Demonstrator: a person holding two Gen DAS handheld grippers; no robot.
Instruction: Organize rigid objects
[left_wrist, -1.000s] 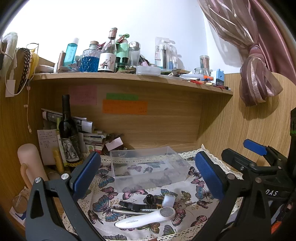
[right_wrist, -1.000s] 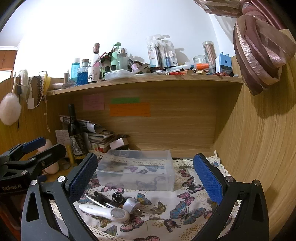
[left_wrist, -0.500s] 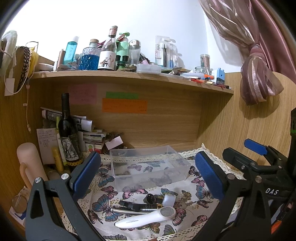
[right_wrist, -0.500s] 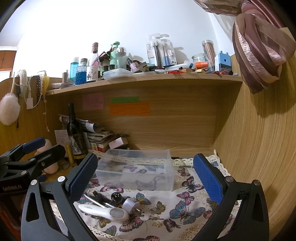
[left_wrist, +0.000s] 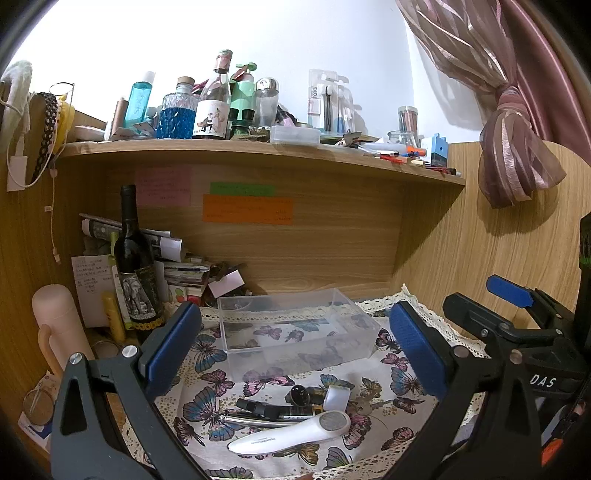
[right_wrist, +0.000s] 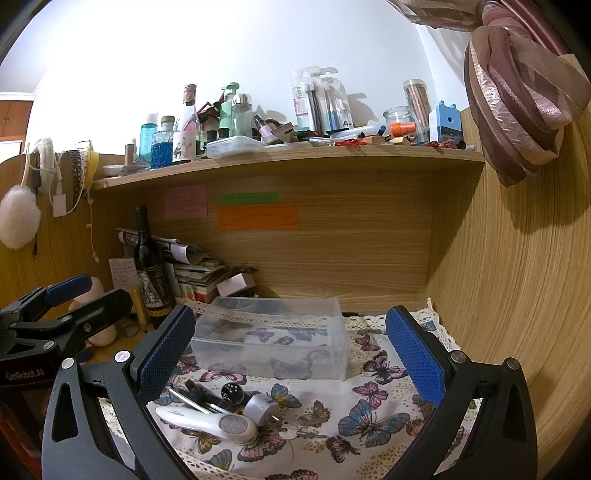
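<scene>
A clear plastic box (left_wrist: 295, 332) (right_wrist: 271, 338) stands empty on the butterfly cloth (left_wrist: 207, 398). In front of it lies a small heap: a white handheld device (left_wrist: 291, 437) (right_wrist: 207, 424), a white plug adapter (left_wrist: 336, 397) (right_wrist: 260, 406), a black round-capped piece (left_wrist: 299, 394) (right_wrist: 233, 392), black and metal pens (left_wrist: 269, 408) and keys (right_wrist: 295, 430). My left gripper (left_wrist: 295, 347) hangs open above the heap and box, holding nothing. My right gripper (right_wrist: 291, 349) is open too, beside it on the right.
A dark wine bottle (left_wrist: 135, 266), stacked books (left_wrist: 184, 275) and a pink flask (left_wrist: 55, 325) crowd the back left. The upper shelf (left_wrist: 258, 151) is packed with bottles. A wooden side wall (right_wrist: 517, 295) and a tied curtain (left_wrist: 517, 162) close the right.
</scene>
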